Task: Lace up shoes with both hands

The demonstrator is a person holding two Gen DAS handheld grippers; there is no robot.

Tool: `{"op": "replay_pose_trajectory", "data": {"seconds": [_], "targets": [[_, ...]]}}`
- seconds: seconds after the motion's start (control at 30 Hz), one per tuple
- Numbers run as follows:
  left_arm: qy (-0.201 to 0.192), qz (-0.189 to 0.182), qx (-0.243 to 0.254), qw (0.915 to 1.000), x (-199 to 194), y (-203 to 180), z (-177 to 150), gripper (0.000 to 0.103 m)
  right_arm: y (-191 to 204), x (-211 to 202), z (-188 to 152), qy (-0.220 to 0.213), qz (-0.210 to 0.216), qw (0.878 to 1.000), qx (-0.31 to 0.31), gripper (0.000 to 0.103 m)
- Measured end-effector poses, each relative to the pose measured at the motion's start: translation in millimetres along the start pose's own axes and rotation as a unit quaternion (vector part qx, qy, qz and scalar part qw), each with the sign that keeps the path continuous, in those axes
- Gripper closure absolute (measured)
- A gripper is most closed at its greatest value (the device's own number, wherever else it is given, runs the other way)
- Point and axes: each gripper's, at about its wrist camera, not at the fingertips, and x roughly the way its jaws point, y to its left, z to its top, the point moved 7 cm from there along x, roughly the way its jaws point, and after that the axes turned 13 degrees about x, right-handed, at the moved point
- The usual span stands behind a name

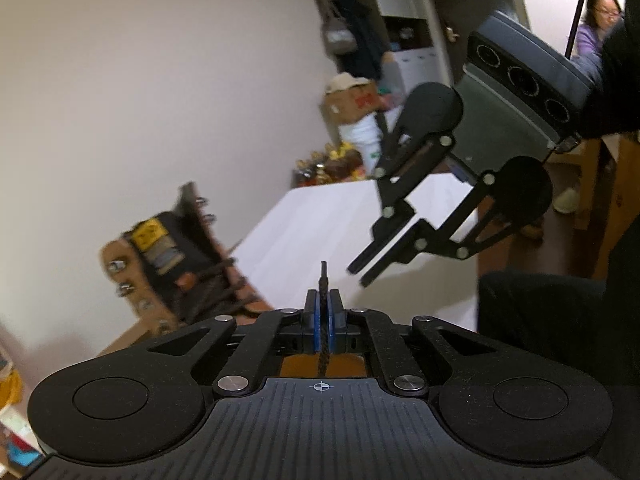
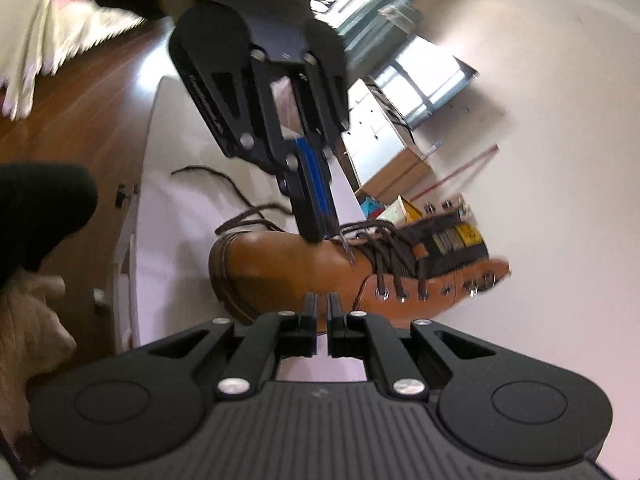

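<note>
A dark brown shoelace [image 1: 322,280] is pinched between the closed left gripper [image 1: 322,300]. The right gripper [image 2: 322,304] is closed, empty, above the tan boot [image 2: 304,268] near the white table's [image 2: 168,168] edge. Wood floor [image 2: 80,100] lies beyond.

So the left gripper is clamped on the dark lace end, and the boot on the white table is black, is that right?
Not quite. The left gripper is shut on the lace end, but the boot on the white table is tan brown, as the right wrist view shows.
</note>
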Motion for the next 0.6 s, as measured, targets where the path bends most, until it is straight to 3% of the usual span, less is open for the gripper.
{"op": "replay_pose_trajectory", "data": {"seconds": [0.1,0.2,0.27,0.37,0.5,0.6], "targets": [[-0.004,0.027,-0.009,0.9996,-4.1,17.6,-2.0,0.099,-17.1,2.4,2.0,-0.008,-0.001,0.998,0.068,0.092],[-0.001,0.052,-0.011,0.9986,-6.2,34.0,-2.6,0.099,-43.2,4.6,2.3,-0.023,0.008,0.984,0.177,0.090],[0.006,0.064,-0.006,0.9979,-3.6,43.1,-3.8,0.099,-60.3,5.0,3.3,-0.037,0.021,0.967,0.251,0.090],[0.027,0.073,0.004,0.9969,5.5,56.4,-8.5,0.099,-87.8,7.7,5.3,-0.057,0.038,0.929,0.364,0.090],[0.063,0.066,0.035,0.9952,20.1,69.0,-17.7,0.099,-106.4,13.4,13.8,-0.075,0.048,0.901,0.424,0.090],[0.067,0.062,0.050,0.9946,24.7,74.1,-19.3,0.099,-120.3,15.7,27.7,-0.091,0.041,0.905,0.414,0.088]]}}
